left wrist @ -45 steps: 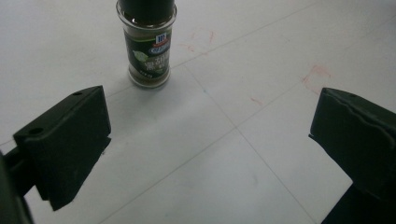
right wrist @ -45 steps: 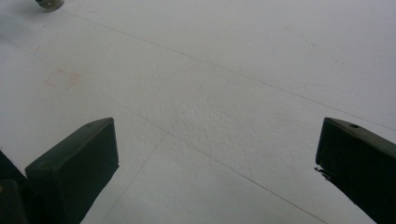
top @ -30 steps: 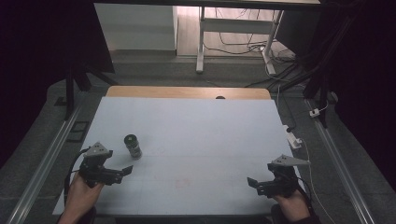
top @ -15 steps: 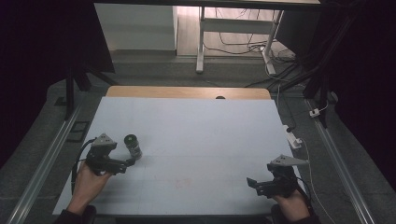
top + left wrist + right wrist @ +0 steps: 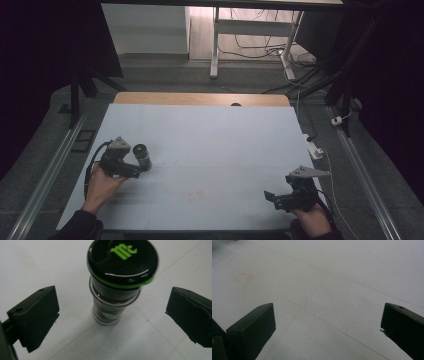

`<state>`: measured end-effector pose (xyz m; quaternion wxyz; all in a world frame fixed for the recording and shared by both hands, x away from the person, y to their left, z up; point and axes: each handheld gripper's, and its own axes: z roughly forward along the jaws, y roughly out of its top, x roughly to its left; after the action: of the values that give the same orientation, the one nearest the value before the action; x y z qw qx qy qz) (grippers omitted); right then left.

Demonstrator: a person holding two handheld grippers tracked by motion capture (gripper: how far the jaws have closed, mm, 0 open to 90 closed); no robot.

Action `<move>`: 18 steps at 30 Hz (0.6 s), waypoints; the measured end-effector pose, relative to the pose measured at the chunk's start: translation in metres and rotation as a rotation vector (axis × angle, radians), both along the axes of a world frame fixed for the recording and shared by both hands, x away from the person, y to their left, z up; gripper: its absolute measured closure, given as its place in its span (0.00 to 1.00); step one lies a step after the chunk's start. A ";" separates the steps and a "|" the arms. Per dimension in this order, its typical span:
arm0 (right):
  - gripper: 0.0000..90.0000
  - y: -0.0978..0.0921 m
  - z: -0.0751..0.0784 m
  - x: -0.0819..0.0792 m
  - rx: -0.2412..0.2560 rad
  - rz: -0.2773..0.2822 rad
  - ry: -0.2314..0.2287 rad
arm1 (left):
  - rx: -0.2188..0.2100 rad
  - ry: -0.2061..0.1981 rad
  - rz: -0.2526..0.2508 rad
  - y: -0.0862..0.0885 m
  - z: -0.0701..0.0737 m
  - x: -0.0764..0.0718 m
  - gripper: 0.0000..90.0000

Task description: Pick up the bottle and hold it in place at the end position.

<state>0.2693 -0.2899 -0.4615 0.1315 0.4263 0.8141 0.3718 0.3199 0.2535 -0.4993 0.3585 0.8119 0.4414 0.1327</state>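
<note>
High view — left gripper (image 5: 141, 167) has advanced toward 1 o'clock, jaws spread astride upright bottle (image 5: 120, 282); grasp likely next. Right gripper (image 5: 272, 196) — unmoved, spread.

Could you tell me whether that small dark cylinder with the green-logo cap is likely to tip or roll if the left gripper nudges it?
The cylinder stands upright, tall and narrow, its cap wider than its base, so probably tippy. Once down, its round body would likely roll.

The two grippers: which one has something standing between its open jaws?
The left gripper, at the table's left side. A small upright bottle with a black cap stands between its open jaws, untouched. The right gripper has bare white table between its jaws.
</note>
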 end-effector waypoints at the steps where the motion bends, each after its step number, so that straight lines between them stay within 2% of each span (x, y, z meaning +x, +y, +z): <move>1: 0.00 0.000 0.000 0.000 -0.001 0.000 0.000 | -0.003 0.004 0.001 0.001 -0.002 0.002 0.00; 5: 0.00 0.000 0.000 0.000 -0.002 0.001 -0.001 | -0.010 0.021 -0.005 0.001 -0.008 0.006 0.00; 9: 0.00 0.001 0.000 0.000 -0.001 0.000 -0.002 | 0.022 0.048 -0.003 -0.002 -0.016 0.010 0.00; 12: 0.00 0.001 0.000 0.000 -0.004 0.002 -0.003 | 0.026 0.057 0.000 -0.004 -0.018 0.013 0.00; 16: 0.00 0.001 0.000 -0.001 -0.006 0.005 -0.004 | 0.053 0.052 -0.001 -0.004 -0.021 0.014 0.06; 18: 0.00 0.001 0.000 -0.001 -0.008 0.005 -0.005 | 0.058 0.063 -0.015 -0.004 -0.024 0.016 0.14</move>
<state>0.2688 -0.2885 -0.4616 0.1346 0.4227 0.8163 0.3699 0.3357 0.2492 -0.5230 0.3217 0.8290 0.4423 0.1171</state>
